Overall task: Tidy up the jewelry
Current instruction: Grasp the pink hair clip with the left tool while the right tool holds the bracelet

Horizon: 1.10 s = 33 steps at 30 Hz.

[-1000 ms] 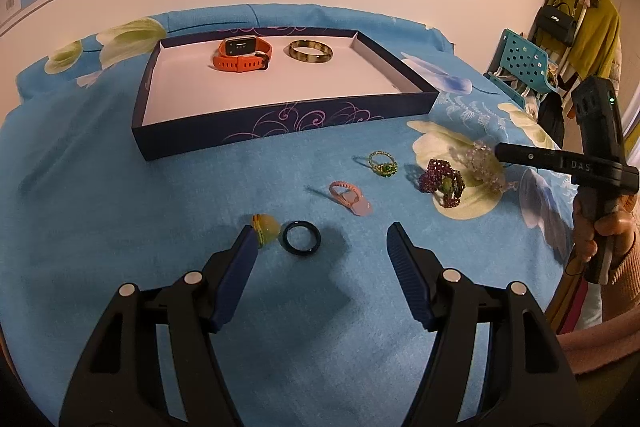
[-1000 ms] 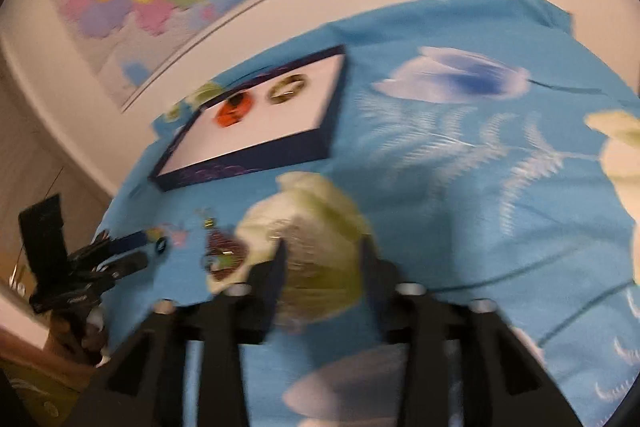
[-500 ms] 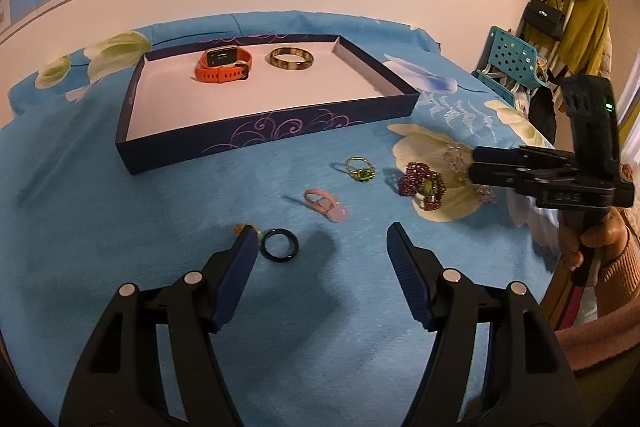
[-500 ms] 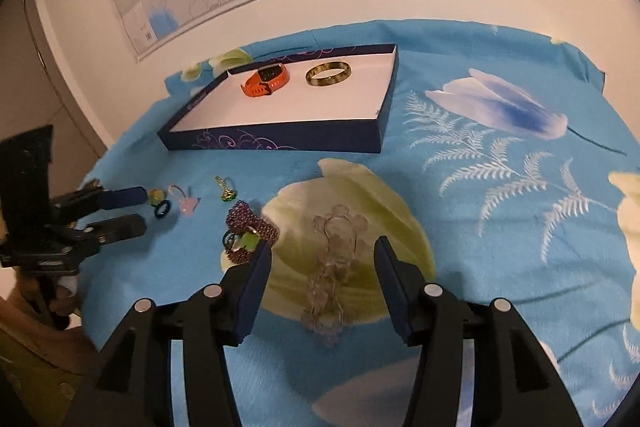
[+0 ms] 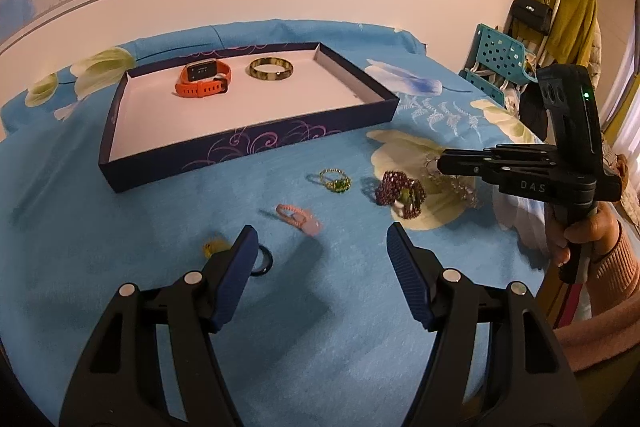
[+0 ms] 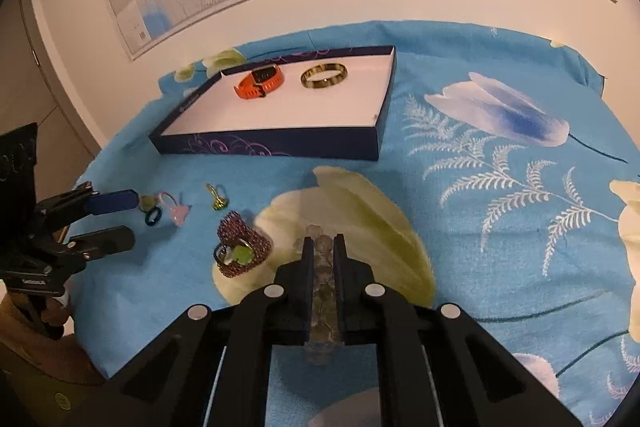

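The clear, colourless beaded bracelet [image 6: 322, 263] is being closed on by the jaws of the right gripper [image 6: 322, 247], pads against it, where it lies on the blue flowered cloth surface [image 6: 500, 227], apparently for transfer to the dark blue, white-lined tray [image 6: 280, 141]. The left gripper [image 5: 318, 255] is held with jaws wide and empty above the small black ring [image 5: 262, 263], probably readied for it.

warm dim indoor light, sharp focus, fisheye-bent dark edges
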Motion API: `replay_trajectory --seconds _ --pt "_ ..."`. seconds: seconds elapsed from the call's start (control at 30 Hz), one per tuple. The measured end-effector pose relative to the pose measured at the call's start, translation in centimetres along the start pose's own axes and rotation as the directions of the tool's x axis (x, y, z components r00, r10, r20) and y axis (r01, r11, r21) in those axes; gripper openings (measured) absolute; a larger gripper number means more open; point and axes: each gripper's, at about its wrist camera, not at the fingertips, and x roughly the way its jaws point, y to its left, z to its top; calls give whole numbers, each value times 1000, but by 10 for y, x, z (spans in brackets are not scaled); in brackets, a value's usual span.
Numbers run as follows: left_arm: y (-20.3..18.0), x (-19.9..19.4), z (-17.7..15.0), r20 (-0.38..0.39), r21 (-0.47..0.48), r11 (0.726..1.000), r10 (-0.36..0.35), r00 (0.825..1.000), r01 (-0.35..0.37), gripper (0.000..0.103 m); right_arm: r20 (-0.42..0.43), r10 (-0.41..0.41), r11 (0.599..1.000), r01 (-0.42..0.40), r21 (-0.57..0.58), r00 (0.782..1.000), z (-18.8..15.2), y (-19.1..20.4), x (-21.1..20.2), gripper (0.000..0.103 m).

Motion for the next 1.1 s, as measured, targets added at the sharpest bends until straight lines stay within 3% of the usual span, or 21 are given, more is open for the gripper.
replay_trajectory --seconds 0.43,0.8,1.0,1.1 --pt "-6 8 12 13 26 1000 9 1000 -9 66 42 93 993 -95 68 995 3 -8 -14 8" --pt "1 14 12 -2 22 999 24 1000 -24 65 65 120 989 -125 78 991 5 -7 -21 8" --pt "2 35 18 -56 24 999 40 998 -39 50 79 130 988 -136 75 988 8 -5 -22 8" --pt "5 43 17 -83 1 999 36 996 -36 38 92 132 988 -139 69 987 12 -4 -24 8"
